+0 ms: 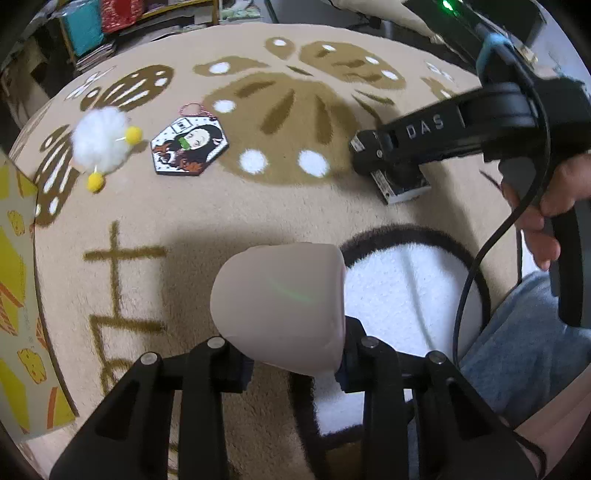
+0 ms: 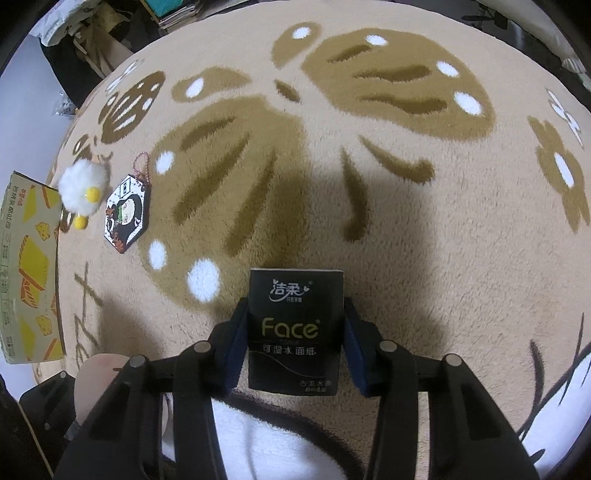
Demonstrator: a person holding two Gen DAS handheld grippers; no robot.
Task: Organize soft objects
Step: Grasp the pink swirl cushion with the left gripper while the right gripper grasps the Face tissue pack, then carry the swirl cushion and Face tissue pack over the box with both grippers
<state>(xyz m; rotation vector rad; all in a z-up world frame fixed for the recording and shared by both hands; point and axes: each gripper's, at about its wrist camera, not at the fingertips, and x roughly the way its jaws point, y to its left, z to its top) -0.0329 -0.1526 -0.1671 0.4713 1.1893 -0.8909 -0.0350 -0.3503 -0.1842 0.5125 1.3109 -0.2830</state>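
Left hand-held gripper (image 1: 291, 363) clamps pale pink squishy block (image 1: 280, 302), lower centre; right hand-held gripper (image 2: 293, 350) pinches black tissue pack (image 2: 295, 332) — both gripped, likely for sorting off beige rug (image 2: 424, 277).

Pompom (image 1: 100, 140) left of keychain (image 1: 188, 147)

A home floor: plush butterfly-patterned rug (image 2: 369, 229), cluttered shelf (image 1: 122, 22) of books behind.

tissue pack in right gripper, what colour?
Black tissue pack, white and olive-gold "Face" lettering; clearest in the right wrist view.
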